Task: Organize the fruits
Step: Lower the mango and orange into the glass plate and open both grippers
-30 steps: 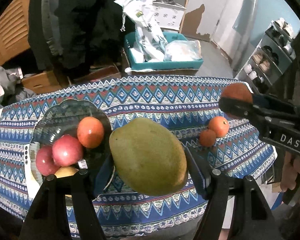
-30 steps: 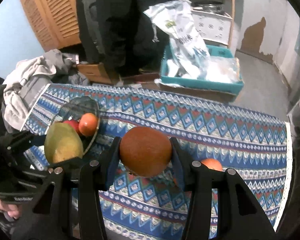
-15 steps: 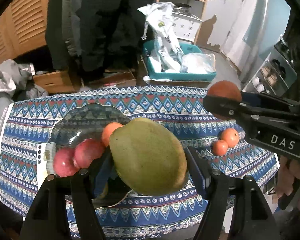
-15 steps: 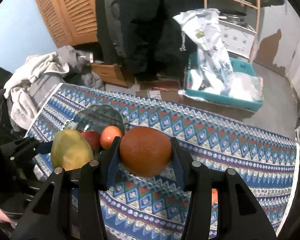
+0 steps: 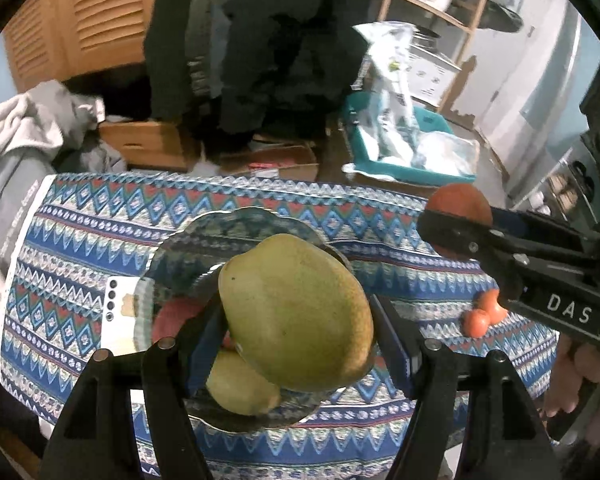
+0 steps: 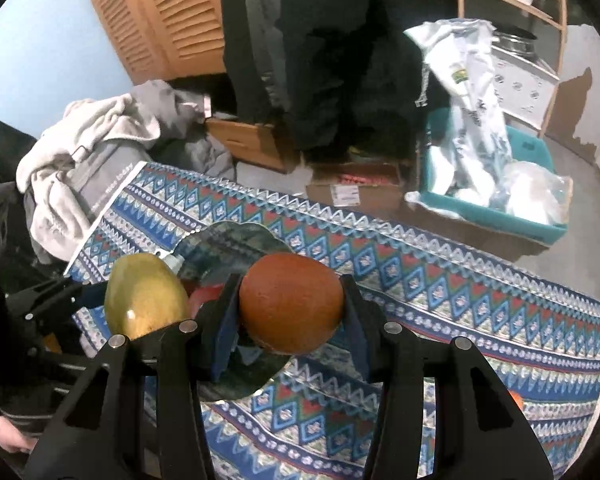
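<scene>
My left gripper (image 5: pixel 296 328) is shut on a large green mango (image 5: pixel 296 312), held above the dark glass plate (image 5: pixel 236 228). On the plate lie a second green fruit (image 5: pixel 240 384) and a red apple (image 5: pixel 172 316), partly hidden by the mango. My right gripper (image 6: pixel 290 308) is shut on a brown-orange round fruit (image 6: pixel 292 300), hanging over the plate's right rim (image 6: pixel 228 240). In the left wrist view that right gripper (image 5: pixel 456 224) comes in from the right. Two small oranges (image 5: pixel 484 312) rest on the patterned tablecloth (image 5: pixel 100 216).
A white card (image 5: pixel 120 316) lies under the plate's left edge. Beyond the table stand a person in dark clothes (image 6: pixel 340 40), cardboard boxes (image 6: pixel 356 188), a teal bin with bags (image 6: pixel 492 184) and a heap of grey clothes (image 6: pixel 92 140).
Both grippers have travelled left across the table with their fruits. The mango now hangs over the plate and hides most of the fruit on it; the brown-orange fruit has reached the plate's edge.
</scene>
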`<state>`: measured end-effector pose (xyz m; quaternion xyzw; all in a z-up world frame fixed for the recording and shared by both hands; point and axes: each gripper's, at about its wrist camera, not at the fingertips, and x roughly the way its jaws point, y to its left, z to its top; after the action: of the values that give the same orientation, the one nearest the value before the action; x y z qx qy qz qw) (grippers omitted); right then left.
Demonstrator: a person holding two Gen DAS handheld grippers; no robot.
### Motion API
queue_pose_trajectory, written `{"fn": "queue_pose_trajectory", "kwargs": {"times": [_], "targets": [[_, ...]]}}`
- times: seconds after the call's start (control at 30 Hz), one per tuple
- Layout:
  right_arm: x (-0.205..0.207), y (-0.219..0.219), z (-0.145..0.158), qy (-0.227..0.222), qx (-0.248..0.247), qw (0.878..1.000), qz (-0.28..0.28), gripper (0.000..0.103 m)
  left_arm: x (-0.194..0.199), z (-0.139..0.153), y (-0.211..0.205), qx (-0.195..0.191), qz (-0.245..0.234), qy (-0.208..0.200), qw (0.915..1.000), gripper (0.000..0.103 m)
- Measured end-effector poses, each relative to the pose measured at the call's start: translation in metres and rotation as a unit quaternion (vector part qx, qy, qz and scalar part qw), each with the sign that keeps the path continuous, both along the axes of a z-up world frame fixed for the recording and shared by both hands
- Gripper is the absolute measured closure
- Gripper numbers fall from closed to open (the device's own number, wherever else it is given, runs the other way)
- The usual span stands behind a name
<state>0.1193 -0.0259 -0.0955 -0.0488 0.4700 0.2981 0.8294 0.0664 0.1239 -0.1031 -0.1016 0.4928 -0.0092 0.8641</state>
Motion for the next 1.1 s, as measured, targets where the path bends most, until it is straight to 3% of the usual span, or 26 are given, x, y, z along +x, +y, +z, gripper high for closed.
{"fn": "queue_pose_trajectory", "kwargs": {"times": [0.53,1.1], "targets": [[0.029,0.051,-0.053,0.07,-0.009,0.997,0.016,0.056,0.031,-0.055,0.066,-0.016,0.077,0.047,0.9958,0.031],[0.044,0.073,-0.088,0.127,-0.005,0.992,0.01,0.054,0.042,-0.088,0.083,-0.053,0.106,0.084,0.9894,0.031]]}}
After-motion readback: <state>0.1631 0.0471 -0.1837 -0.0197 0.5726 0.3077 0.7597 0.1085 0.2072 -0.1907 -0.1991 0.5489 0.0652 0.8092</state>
